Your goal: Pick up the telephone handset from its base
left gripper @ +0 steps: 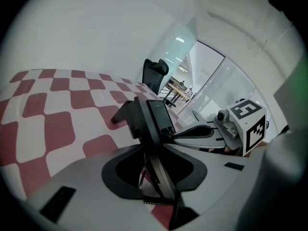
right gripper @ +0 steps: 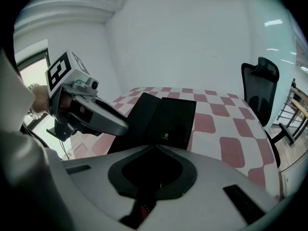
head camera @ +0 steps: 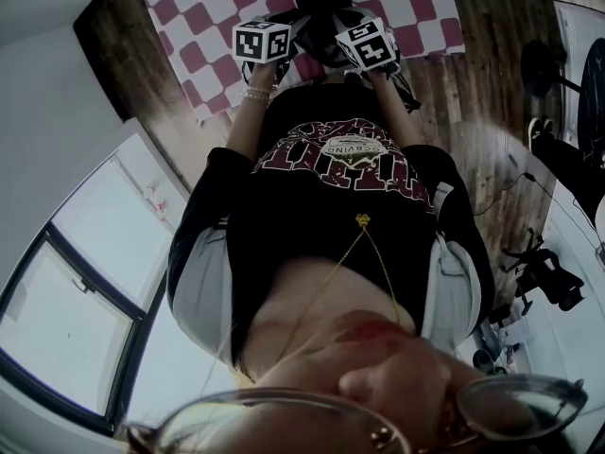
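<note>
red-checked cloth (head camera: 208,26); wooden floor (head camera: 473,112); black office chair (right gripper: 260,88); white wall (right gripper: 192,37)

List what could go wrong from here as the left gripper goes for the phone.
1. The left gripper stands open astride an upright edge of the black telephone. Handset and base read as one dark mass, so closing there may grab or tip the whole unit.
2. The right gripper, shut, sits close beside the left one, so the two could knock together.
3. The checkered cloth may slide under a tug.
</note>
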